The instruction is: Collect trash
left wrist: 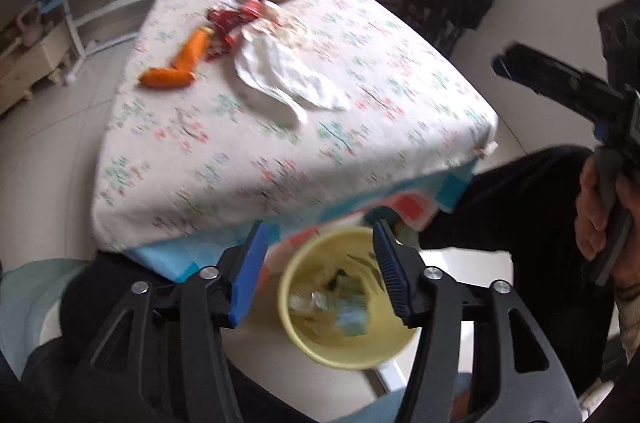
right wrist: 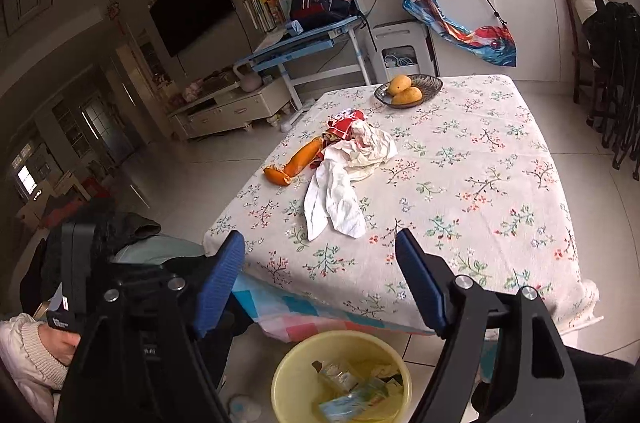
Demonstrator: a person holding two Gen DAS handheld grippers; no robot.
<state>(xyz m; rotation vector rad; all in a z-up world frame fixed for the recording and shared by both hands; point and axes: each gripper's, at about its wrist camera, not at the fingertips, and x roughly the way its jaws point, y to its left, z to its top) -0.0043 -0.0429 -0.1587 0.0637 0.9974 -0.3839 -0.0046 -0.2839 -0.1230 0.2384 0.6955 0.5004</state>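
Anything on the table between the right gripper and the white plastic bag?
Nothing: right wrist view shows only bare floral tablecloth between the right gripper and the white plastic bag.

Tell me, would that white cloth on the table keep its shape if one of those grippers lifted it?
Probably not. The white cloth lies in soft folds and creases on the tablecloth, so it would likely droop and dangle when lifted. It looks thin, so probably light. Pushed, it would likely bunch up rather than slide as one piece.
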